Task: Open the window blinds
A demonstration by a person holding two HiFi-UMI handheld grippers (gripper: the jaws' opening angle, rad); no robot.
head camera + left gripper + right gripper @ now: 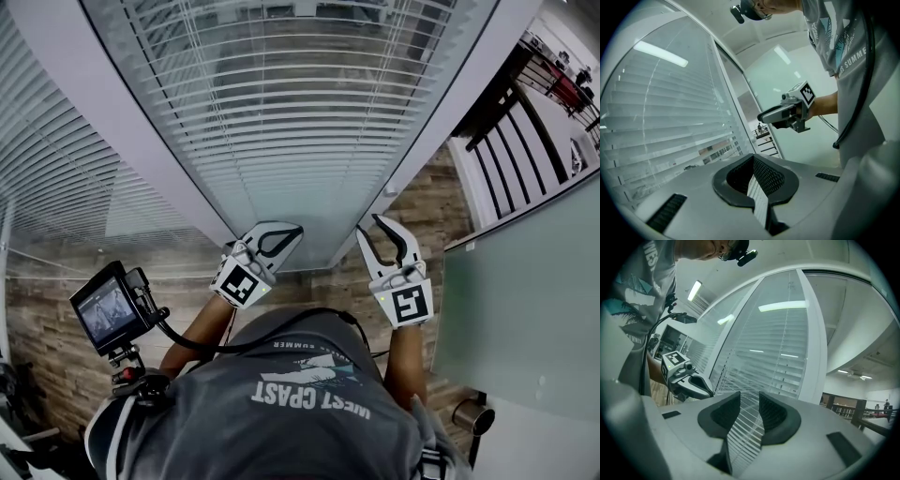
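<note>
The left gripper has its jaw tips closed together with nothing caught between them, and it points up at the glass. Ahead of both pairs of jaws and just beyond their tips, the window blinds hang down across the whole pane, apparently behind the glass. The slats are spread over the full height rather than gathered at the top. Buildings show between the lower slats, so the slats may be partly tilted, and that would fit either a tilt already made or one yet to come. The right gripper holds its jaws a modest way apart, gripping nothing. No cord or wand can be made out near either gripper.
</note>
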